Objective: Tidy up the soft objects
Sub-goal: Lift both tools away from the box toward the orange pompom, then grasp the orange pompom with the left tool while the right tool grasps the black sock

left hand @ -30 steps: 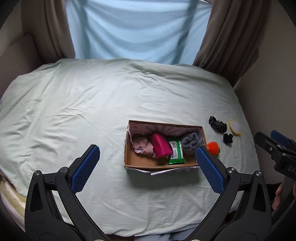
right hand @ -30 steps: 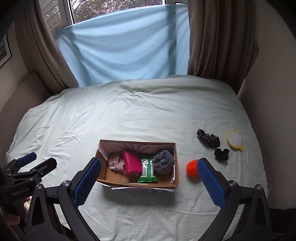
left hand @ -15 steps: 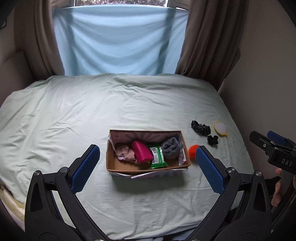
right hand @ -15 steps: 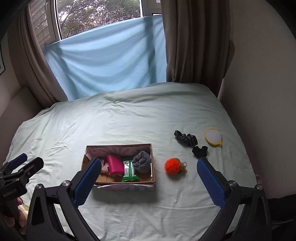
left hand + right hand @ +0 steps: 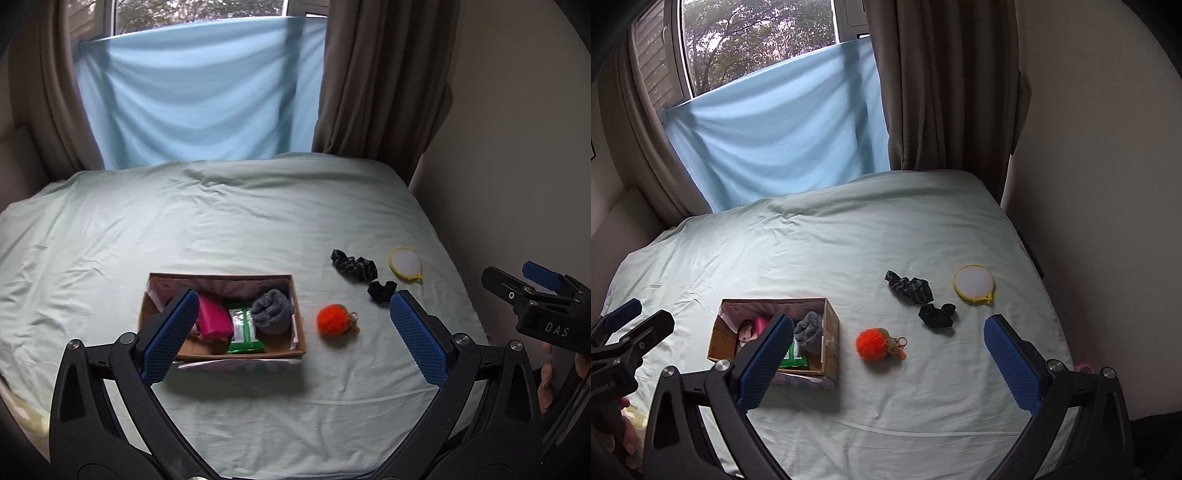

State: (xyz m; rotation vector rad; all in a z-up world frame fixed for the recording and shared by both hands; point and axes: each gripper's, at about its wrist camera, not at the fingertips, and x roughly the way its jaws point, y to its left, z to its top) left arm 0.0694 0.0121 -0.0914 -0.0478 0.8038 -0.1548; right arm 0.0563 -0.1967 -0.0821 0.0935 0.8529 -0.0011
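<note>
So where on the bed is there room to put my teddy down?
The bare sheet between the cardboard box and the blue cloth at the window is widest. It is crowded on the right, where the orange pom-pom, two black scrunchies and the yellow-rimmed pad lie close together.

Left tool (image 5: 295,334), right tool (image 5: 888,360): black frames, blue textured pads, silver screws; white "DAS" lettering.

White letters "DAS" stand on the black plastic body of the right gripper (image 5: 541,286); other print is illegible.
</note>
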